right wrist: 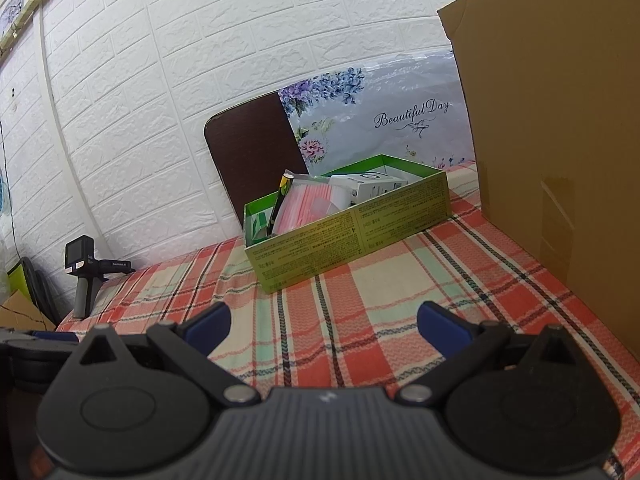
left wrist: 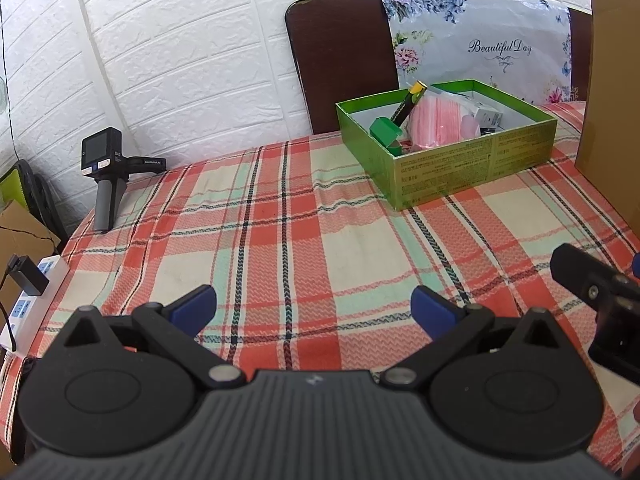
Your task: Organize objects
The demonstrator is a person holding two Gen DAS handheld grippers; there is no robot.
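A green box (left wrist: 472, 162) stands at the far right of the plaid table; it also shows in the right wrist view (right wrist: 352, 236). It holds a pink packet (left wrist: 436, 120), a black and yellow pen (left wrist: 410, 102), a green piece (left wrist: 385, 130) and a white carton (right wrist: 370, 186). My left gripper (left wrist: 314, 308) is open and empty, low over the cloth, well short of the box. My right gripper (right wrist: 324, 322) is open and empty, in front of the box. Part of the right gripper (left wrist: 596, 288) shows at the right edge of the left wrist view.
A tall cardboard panel (right wrist: 560, 120) stands along the table's right side. A black handheld camera on a grip (left wrist: 105, 168) stands at the far left corner. A power strip (left wrist: 28, 304) lies off the left edge. A floral bag (left wrist: 480, 48) leans on a brown chair back (left wrist: 340, 60).
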